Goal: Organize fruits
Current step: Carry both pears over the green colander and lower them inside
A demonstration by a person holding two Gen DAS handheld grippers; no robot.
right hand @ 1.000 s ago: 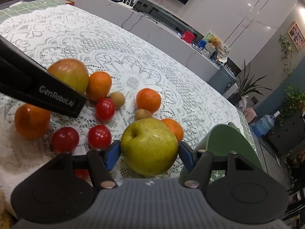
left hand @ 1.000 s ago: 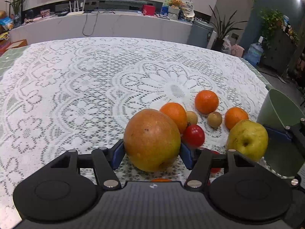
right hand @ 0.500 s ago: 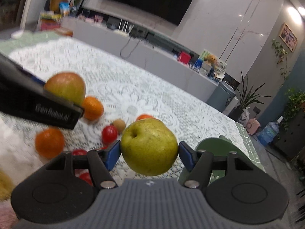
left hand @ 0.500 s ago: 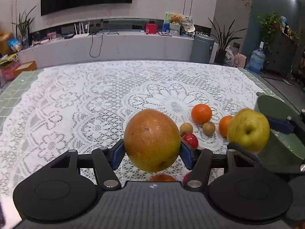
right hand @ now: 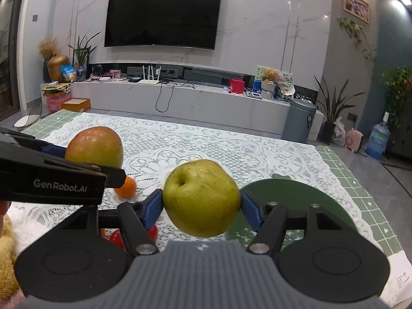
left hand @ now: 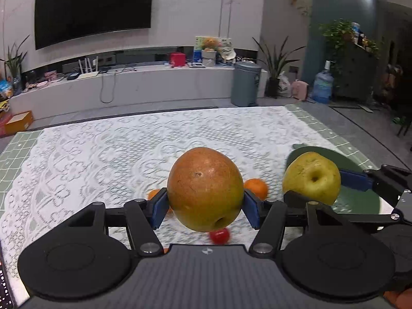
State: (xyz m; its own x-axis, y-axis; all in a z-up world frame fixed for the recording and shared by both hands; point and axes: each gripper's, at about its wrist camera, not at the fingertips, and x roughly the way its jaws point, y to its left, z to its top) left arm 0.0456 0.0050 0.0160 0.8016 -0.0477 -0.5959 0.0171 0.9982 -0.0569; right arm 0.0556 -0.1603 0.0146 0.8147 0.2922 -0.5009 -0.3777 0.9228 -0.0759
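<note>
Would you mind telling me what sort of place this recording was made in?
Most likely a home living room: a wall-mounted television above a long media console, houseplants, and a table with a lace tablecloth.

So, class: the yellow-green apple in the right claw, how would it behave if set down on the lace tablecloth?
The yellow-green apple looks round and smooth-skinned, so it would probably roll unless set on its base. The right claw pinches it only at its two sides, so it seems firm, though the glossy skin could slip.
</note>
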